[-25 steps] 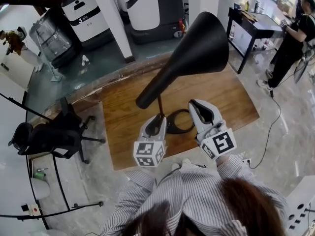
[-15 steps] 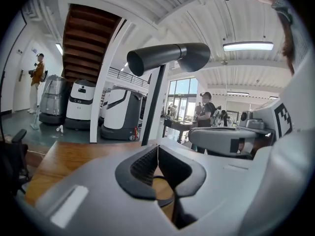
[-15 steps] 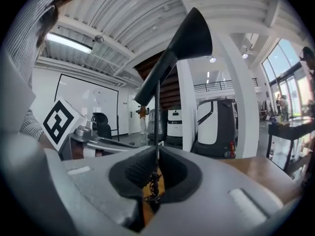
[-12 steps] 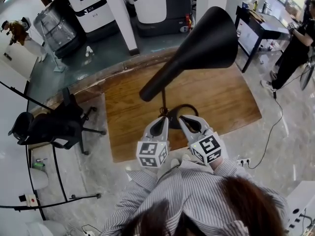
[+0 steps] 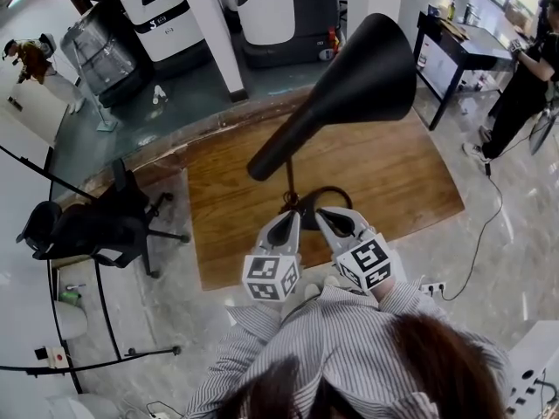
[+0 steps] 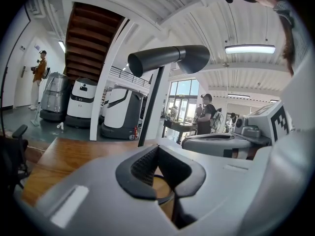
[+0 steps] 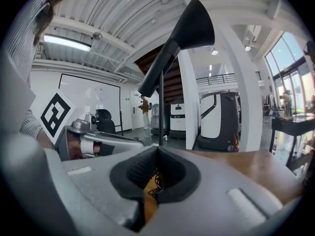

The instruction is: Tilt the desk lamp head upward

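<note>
Both grippers are now sitting closer to the person than a second ago, and their jaws, then spread, are now closed.

Head view: one lamp [image 5: 349, 85] is standing on one wooden table [image 5: 410, 182], its cone head tilting up to the right. Its ring base is sitting near the table's near edge, with bare wood lying open to the left and right. The left gripper [image 5: 290, 217] and right gripper [image 5: 322, 215] are pointing at the base from just beside that edge, each carrying one marker cube. Print on a white machine [image 5: 162, 16] behind is showing too small to read.

Left gripper view: the left gripper [image 6: 158, 149] is keeping its fingers pressed together on nothing. The lamp [image 6: 167, 58] is rising just ahead, and the right gripper [image 6: 221, 141] is lying alongside. Two people are standing far back.

Right gripper view: the right gripper [image 7: 158, 149] is likewise holding its fingers pressed together, empty. The lamp [image 7: 184, 33] is towering ahead, with the left gripper [image 7: 98, 144] beside it.
</note>
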`<state>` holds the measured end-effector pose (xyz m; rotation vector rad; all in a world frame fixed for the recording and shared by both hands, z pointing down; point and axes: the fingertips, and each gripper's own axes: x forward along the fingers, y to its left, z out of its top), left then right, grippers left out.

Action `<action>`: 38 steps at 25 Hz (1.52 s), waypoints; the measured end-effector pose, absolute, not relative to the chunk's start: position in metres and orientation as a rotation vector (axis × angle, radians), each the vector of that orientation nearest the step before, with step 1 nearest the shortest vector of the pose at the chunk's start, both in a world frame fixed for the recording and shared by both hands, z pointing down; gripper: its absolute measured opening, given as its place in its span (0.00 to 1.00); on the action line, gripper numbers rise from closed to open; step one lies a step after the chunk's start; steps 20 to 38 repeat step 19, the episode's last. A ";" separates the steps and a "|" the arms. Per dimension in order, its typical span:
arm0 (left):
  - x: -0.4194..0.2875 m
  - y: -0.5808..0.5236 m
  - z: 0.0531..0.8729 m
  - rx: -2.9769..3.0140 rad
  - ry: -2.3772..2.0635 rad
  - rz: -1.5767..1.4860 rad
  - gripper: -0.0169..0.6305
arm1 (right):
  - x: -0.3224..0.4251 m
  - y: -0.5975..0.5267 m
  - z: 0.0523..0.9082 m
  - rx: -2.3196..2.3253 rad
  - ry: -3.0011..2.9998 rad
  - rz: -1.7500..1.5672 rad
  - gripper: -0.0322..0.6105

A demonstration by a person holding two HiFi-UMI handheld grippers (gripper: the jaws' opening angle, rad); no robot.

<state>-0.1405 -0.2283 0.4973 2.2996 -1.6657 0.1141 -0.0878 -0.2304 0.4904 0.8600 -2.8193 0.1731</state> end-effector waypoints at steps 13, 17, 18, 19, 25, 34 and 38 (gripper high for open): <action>-0.143 -0.230 0.501 2.298 -1.677 0.144 0.03 | -0.094 -0.230 0.497 0.815 -2.796 0.159 0.05; -0.140 -0.232 0.501 2.302 -1.671 0.140 0.03 | -0.090 -0.233 0.496 0.823 -2.793 0.154 0.05; -0.139 -0.232 0.501 2.304 -1.671 0.142 0.03 | -0.090 -0.233 0.496 0.825 -2.793 0.154 0.05; -0.139 -0.232 0.500 2.307 -1.670 0.145 0.03 | -0.089 -0.234 0.496 0.826 -2.793 0.153 0.05; -0.139 -0.232 0.500 2.307 -1.670 0.145 0.03 | -0.089 -0.234 0.496 0.826 -2.793 0.153 0.05; -0.139 -0.232 0.500 2.307 -1.670 0.145 0.03 | -0.089 -0.234 0.496 0.826 -2.793 0.153 0.05; -0.139 -0.232 0.500 2.307 -1.670 0.145 0.03 | -0.089 -0.234 0.496 0.826 -2.793 0.153 0.05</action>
